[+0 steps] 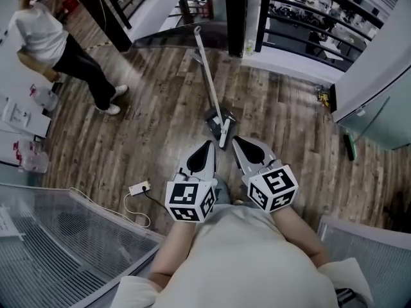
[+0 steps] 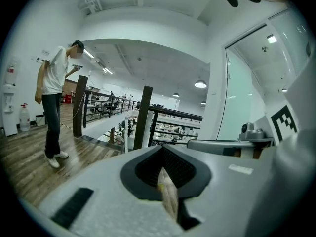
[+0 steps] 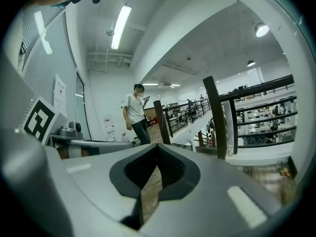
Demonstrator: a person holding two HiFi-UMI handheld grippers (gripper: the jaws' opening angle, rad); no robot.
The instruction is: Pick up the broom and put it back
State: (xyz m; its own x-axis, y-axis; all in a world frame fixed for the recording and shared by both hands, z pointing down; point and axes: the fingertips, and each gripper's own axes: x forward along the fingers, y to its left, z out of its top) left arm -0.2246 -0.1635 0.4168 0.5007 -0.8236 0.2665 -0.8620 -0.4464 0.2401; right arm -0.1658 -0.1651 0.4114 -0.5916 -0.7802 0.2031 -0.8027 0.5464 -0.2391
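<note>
Broom [image 1: 214, 85] flat on wood floor [image 1: 282, 117]: handle tip near foot of dark post [image 1: 236, 18], head end farthest from post. It lies loose there, likely waiting for pickup.

Left gripper [image 1: 204, 154] and right gripper [image 1: 248, 151] side by side on near side of broom, opposite post. Both have jaws together, nothing between, only a sliver of floor showing through the seam. Broom head just ahead of tips, between them, apart from both.

Judgement: approach stage; jaws must part before grasp.
</note>
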